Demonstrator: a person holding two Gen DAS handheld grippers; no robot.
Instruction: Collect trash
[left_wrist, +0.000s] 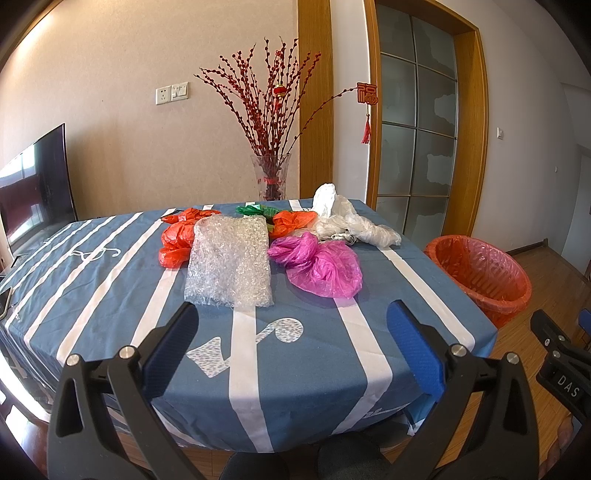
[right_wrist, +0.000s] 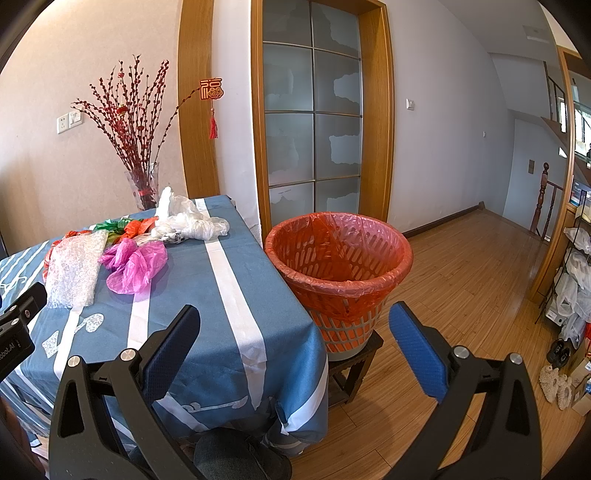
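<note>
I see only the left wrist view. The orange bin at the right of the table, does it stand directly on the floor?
Observer: No. The slatted plastic basket bin with the orange liner stands on a small dark wooden stool.
Operator: Is some trash already inside it?
Observer: None that I can see; only the liner shows inside.
Operator: What is the state of the right tool?
Observer: The right tool is open and holds nothing.

Bubble wrap (left_wrist: 229, 260) in middle of table (left_wrist: 110, 288). Crumpled bags (left_wrist: 317, 264) beside it and behind it, toward far edge. Vase (left_wrist: 271, 177) behind table's far edge. Bin (right_wrist: 338, 258) on stool (right_wrist: 354, 363), just past table's right edge.
</note>
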